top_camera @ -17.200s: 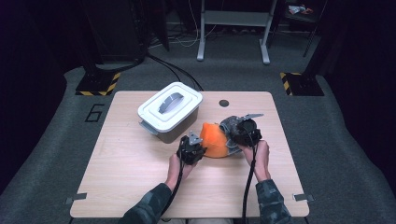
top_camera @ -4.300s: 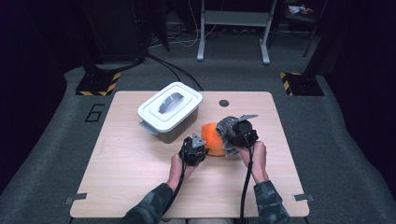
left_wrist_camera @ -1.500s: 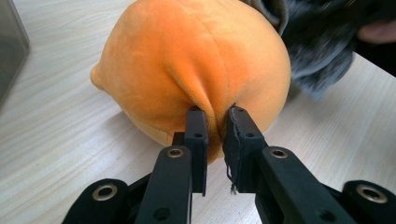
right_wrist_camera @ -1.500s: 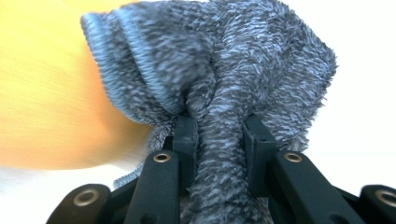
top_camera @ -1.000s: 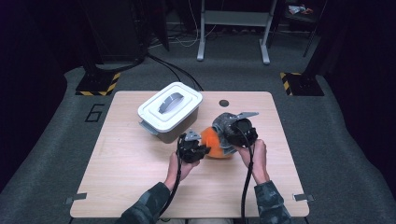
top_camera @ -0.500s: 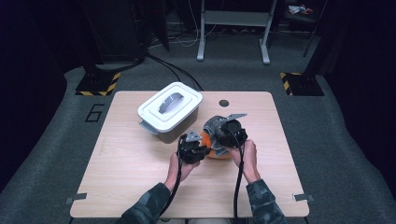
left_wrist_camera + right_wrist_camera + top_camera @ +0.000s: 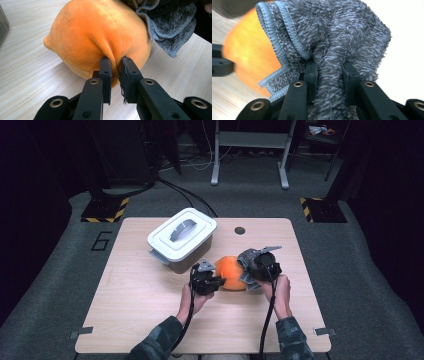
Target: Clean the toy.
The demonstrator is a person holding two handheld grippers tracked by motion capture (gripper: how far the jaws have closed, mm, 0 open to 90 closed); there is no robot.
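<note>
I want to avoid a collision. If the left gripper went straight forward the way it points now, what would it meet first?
The left gripper is already shut on a fold of the orange plush toy, so it would push straight into the toy's body. Behind that lies the grey cloth, probably next, though depth is hard to judge.

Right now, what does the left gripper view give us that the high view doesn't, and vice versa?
Left gripper view: the left gripper jaws shut on a fold of the orange plush, and the stitched hem of the grey cloth.

High view: the white lidded box behind the plush, the whole table, both forearms, and the right gripper holding the cloth against the plush's right side.

Both: the plush, the cloth and the wood tabletop.
</note>
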